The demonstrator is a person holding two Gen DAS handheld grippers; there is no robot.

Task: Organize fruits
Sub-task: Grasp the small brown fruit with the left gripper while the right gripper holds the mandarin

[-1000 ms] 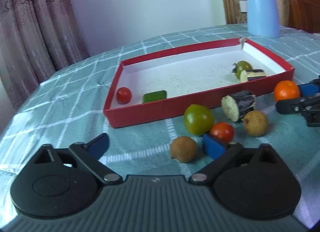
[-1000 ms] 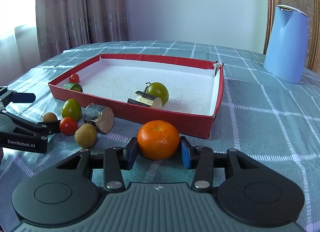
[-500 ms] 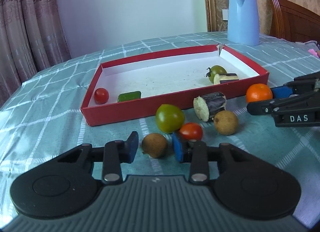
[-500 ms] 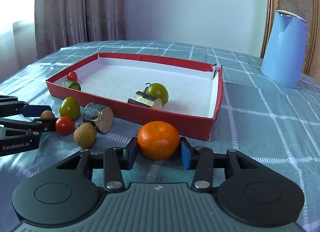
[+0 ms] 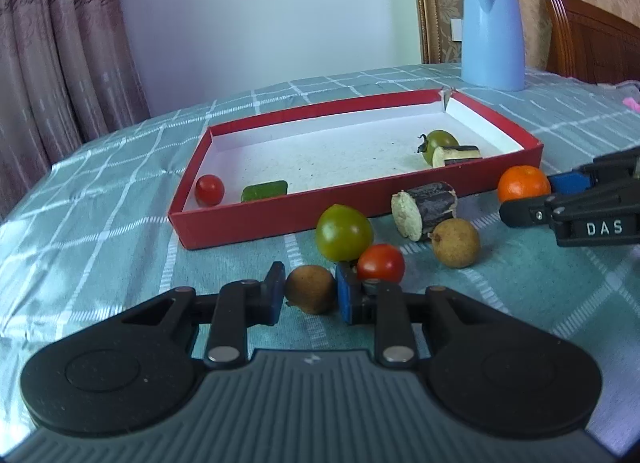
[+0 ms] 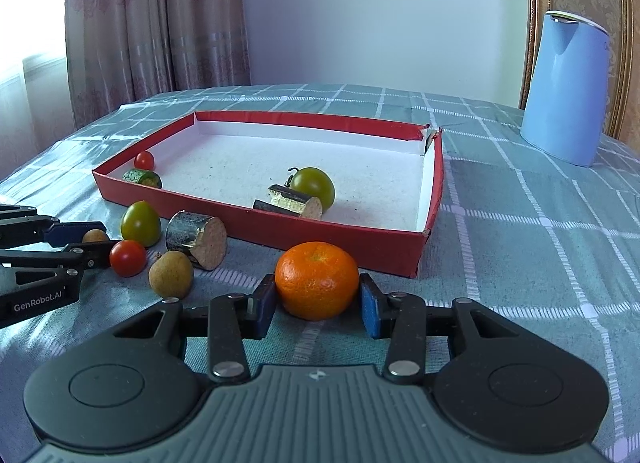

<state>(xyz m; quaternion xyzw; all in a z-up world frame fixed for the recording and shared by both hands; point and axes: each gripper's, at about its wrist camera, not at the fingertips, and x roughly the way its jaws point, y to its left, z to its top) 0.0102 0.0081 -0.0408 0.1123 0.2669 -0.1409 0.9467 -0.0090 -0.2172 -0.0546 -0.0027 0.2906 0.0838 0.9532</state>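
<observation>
Since a second ago the left gripper (image 5: 310,297) has closed from wide open onto the small round brown longan (image 5: 310,289) on the checked teal tablecloth (image 5: 120,223). The right gripper (image 6: 318,305) pinches the round orange mandarin (image 6: 317,280) beside the shallow red cardboard tray (image 6: 256,229). Four pieces lie inside; six remain outside.

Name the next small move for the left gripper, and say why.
Probably lift it straight up: the left gripper is shut on the brown longan, which rests on the tablecloth outside the red tray, touching nothing else.
</observation>
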